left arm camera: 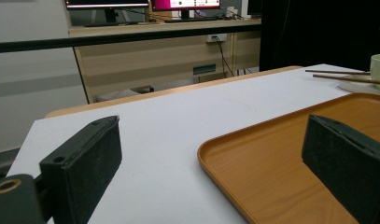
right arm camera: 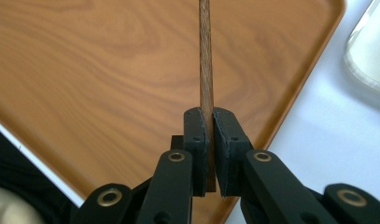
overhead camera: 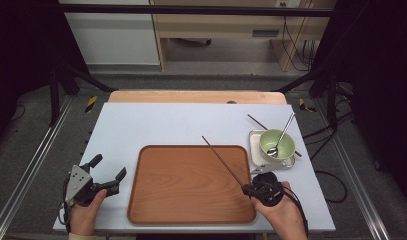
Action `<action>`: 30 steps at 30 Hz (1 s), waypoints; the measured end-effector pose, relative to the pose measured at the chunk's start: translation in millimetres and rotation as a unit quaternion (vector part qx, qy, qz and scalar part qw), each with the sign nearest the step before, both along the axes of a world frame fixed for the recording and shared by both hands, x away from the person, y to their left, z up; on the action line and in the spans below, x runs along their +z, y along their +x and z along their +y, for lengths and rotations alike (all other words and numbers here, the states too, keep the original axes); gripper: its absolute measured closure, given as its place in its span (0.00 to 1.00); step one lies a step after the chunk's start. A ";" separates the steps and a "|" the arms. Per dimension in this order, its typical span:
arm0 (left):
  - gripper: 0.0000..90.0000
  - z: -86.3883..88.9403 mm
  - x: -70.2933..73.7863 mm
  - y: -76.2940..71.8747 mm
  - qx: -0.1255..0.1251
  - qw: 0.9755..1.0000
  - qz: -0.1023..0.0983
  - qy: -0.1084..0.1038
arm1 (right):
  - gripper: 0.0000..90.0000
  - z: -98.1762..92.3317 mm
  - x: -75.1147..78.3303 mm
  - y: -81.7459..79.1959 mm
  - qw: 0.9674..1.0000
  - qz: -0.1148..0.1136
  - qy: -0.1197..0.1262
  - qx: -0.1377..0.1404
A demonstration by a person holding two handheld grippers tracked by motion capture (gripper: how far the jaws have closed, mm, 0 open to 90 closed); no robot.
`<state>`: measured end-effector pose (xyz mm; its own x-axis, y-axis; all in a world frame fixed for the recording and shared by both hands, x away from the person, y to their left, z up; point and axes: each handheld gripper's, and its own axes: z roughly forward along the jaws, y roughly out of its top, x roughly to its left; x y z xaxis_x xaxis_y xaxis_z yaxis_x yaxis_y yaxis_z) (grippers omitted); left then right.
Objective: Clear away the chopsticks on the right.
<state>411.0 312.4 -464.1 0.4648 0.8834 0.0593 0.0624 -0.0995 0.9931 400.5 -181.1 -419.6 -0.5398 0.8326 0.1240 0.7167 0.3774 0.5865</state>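
— Any writing you can read from here?

— None that I can make out. The screens at the top of the left gripper view are too small and blurred to read.

— What about the right gripper (overhead camera: 250,189)?

— Lower right of the high view, at the near right corner of the tray (overhead camera: 156,210). Its jaws are pressed together on a chopstick (overhead camera: 222,160), gripping it near one end. The stick slants away over the tray toward the upper left.

— And the other one?

— The left gripper (overhead camera: 111,172) sits at the lower left, on the table (overhead camera: 166,125) just beside the tray's left edge, jaws wide apart with nothing between them.

— Do the close views add anything?

— The right gripper view shows the pads (right arm camera: 196,140) squeezing the brown stick (right arm camera: 206,70) above the wood grain. The high view takes in a green bowl (overhead camera: 286,145) with a spoon (overhead camera: 281,137) on a small dish (overhead camera: 255,150) at the right, and a second chopstick (overhead camera: 257,121) behind it.
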 end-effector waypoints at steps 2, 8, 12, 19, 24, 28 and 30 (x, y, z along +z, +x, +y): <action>0.05 0.2 0.2 0.1 0.000 1.000 0.000 0.001 | 0.94 1.5 -4.1 -3.8 1.000 0.007 0.001 0.001; 0.05 0.1 -0.1 0.4 -0.001 1.000 0.000 0.001 | 0.94 5.3 -13.5 -8.7 1.000 0.018 -0.005 0.003; 0.05 0.0 -0.3 0.5 -0.002 1.000 0.001 0.001 | 0.94 6.0 -18.0 -12.8 1.000 0.025 -0.001 -0.001; 0.05 -0.2 0.6 0.1 -0.003 1.000 0.000 0.002 | 0.94 3.7 -24.6 -16.7 0.999 0.032 -0.001 -0.010; 0.05 -0.6 0.3 0.4 -0.004 1.000 0.000 0.003 | 0.94 0.3 -27.2 -15.8 0.999 0.034 -0.004 -0.019; 0.05 -0.5 0.6 0.2 -0.004 1.000 0.000 0.005 | 0.94 0.3 -29.9 -15.2 0.999 0.037 -0.007 -0.017; 0.05 -0.6 0.6 0.1 -0.005 1.000 0.000 0.005 | 0.93 0.7 -30.9 -15.2 0.999 0.040 -0.010 -0.016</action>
<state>411.1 311.9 -463.6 0.4731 0.8784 0.0677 0.0618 -0.1097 0.9920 385.4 -180.4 -450.5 -0.5020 0.8521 0.1482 0.7729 0.3651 0.5190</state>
